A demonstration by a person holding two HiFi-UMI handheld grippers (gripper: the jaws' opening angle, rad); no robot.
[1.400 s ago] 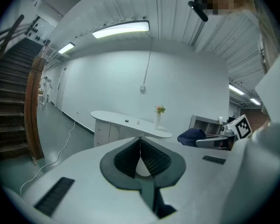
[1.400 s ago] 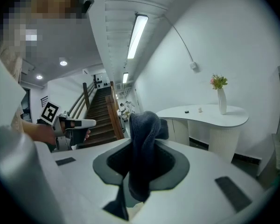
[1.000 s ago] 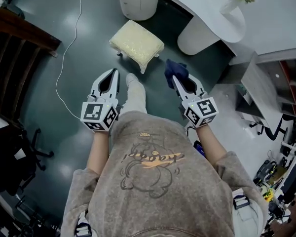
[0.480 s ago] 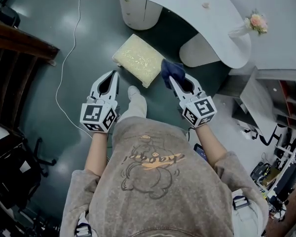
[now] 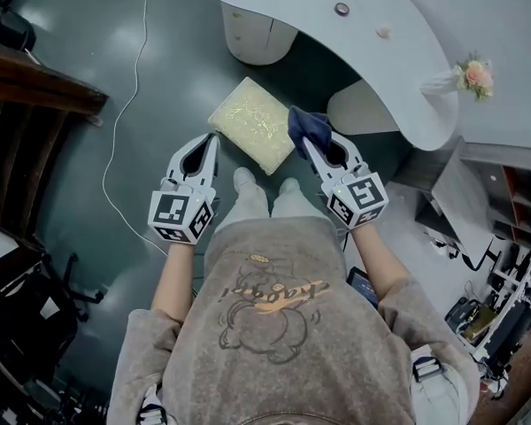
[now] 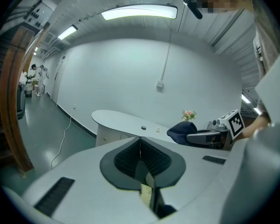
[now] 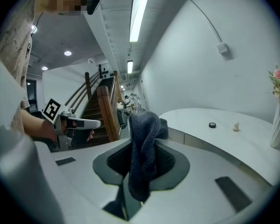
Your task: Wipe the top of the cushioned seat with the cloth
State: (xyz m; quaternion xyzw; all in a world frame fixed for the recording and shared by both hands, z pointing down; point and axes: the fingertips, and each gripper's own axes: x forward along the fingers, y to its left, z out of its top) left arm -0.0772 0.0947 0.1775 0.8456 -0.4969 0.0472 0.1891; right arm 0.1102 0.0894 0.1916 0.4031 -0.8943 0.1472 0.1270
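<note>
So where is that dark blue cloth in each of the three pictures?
Head view: the cloth sits upper centre, at the tip of the right gripper.
Left gripper view: cloth right of centre, mid-height.
Right gripper view: cloth dead centre, pinched in the jaws.
Shared landmark: the curved white desk.

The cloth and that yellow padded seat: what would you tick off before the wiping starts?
1. Grip on the cloth: ok, the right gripper has its jaws shut on it.
2. Contact with the cushioned seat: cannot tell; the head view shows the cloth at the seat's right corner.
3. Seat top bare: ok, nothing lies on it.
4. The left gripper out of the way: ok, shut, holding nothing, by the seat's near-left edge.
</note>
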